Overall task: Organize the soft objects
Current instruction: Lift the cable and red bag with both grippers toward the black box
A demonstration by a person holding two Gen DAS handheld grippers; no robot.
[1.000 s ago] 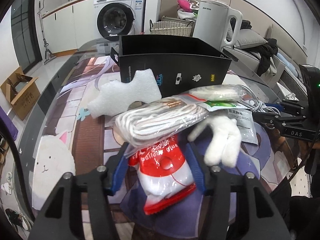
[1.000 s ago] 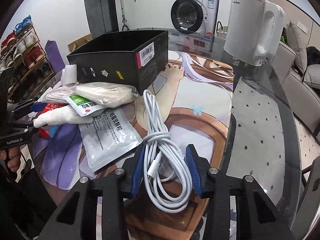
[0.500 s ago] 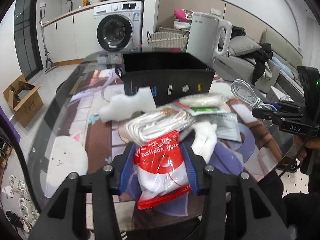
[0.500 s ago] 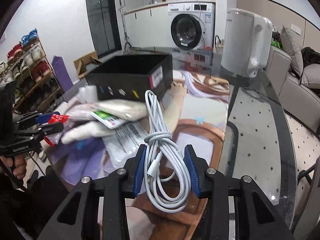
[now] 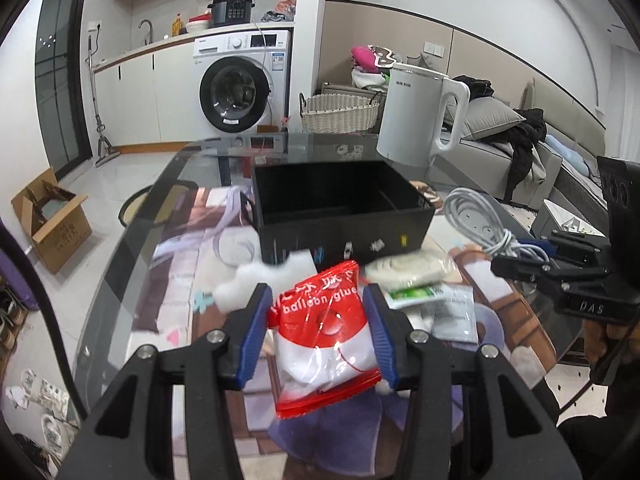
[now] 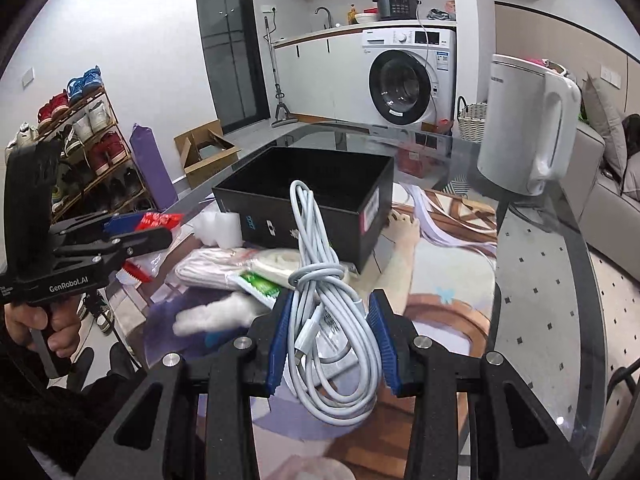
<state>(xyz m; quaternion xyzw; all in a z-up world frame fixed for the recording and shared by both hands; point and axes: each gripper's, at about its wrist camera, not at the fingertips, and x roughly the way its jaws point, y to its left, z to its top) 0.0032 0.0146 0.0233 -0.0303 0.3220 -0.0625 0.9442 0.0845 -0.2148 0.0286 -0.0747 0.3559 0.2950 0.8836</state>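
My left gripper point(image 5: 318, 320) is shut on a red and white balloon glue bag point(image 5: 324, 332), lifted above the table. My right gripper point(image 6: 330, 330) is shut on a coiled white cable point(image 6: 320, 280), also lifted; the cable shows in the left wrist view point(image 5: 476, 220). An open black box point(image 5: 340, 208) stands behind them on the mat point(image 6: 332, 204). A white foam piece point(image 5: 260, 276), a bagged rope bundle point(image 6: 224, 266), a green-labelled packet point(image 5: 436, 300) and a white fluffy piece point(image 6: 216, 316) lie in front of the box.
A white electric kettle point(image 5: 420, 120) stands on the glass table point(image 6: 540, 264) behind the box to the right. A printed mat point(image 6: 444, 292) covers the table's middle. A washing machine, wicker basket, sofa and cardboard box are beyond the table.
Both grippers have risen from the table with their loads. The balloon glue bag has come out from under the rope bundle, and the cable now hangs in the air.
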